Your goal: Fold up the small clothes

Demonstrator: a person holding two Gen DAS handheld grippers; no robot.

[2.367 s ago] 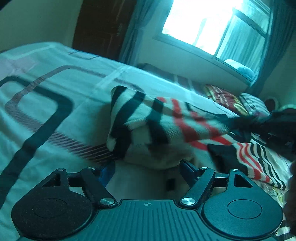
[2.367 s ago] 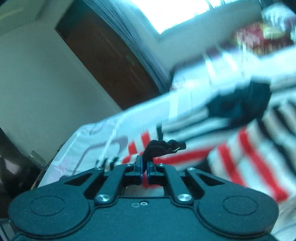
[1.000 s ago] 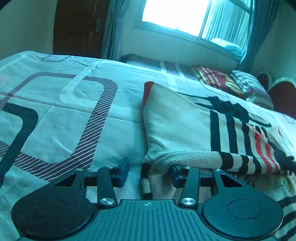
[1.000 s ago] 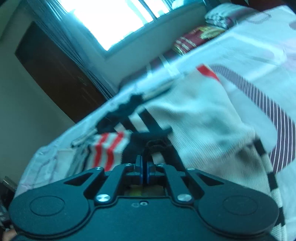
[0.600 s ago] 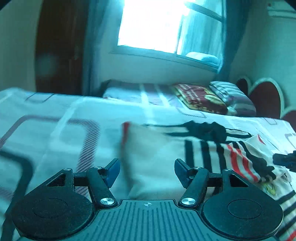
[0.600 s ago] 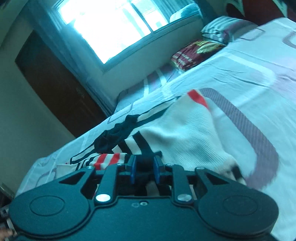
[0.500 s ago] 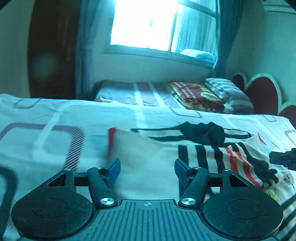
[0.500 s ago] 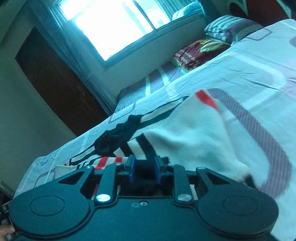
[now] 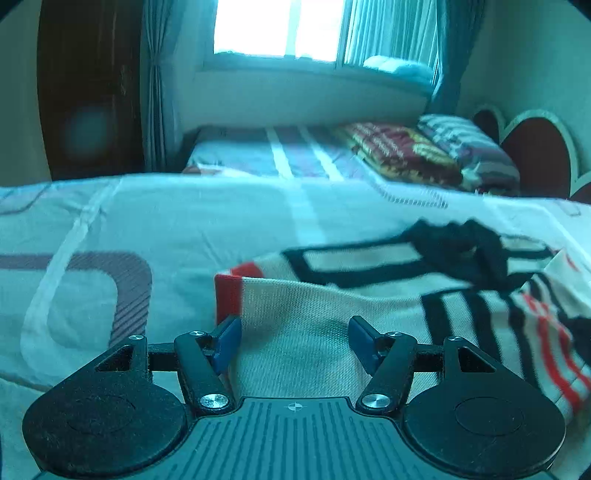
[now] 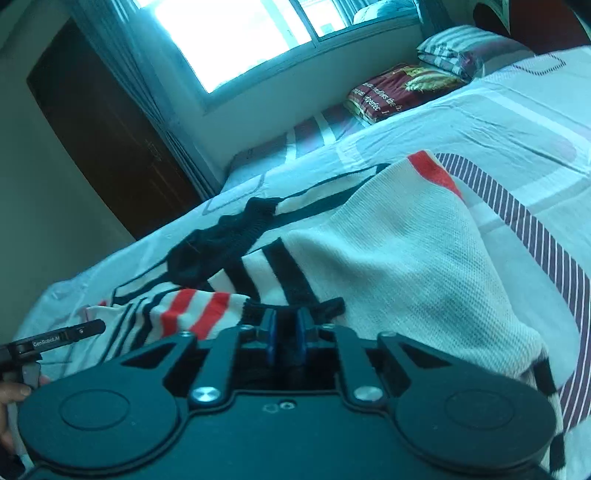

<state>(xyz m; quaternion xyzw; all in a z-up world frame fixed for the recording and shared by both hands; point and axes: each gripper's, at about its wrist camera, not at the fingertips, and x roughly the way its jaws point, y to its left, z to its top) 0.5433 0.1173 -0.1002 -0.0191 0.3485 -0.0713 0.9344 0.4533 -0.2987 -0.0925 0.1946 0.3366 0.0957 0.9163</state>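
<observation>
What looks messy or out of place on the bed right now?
The striped knit sweater is only roughly folded: its black collar lies bunched and crooked, and a red-striped part sticks out askew near the right gripper. Nothing looks spilled or damaged on the patterned bedsheet.

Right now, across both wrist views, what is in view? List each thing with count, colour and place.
striped knit garment: one, cream with black and red stripes, lying on the bedspread
bedspread: one, pale with dark line pattern, under the garment
pillows: two, dark red and striped, far bed by the window
window: one, bright, back wall
door: one, dark brown, beside the curtain
left hand-held gripper: open over the garment
right hand-held gripper: nearly closed at the garment's black edge
</observation>
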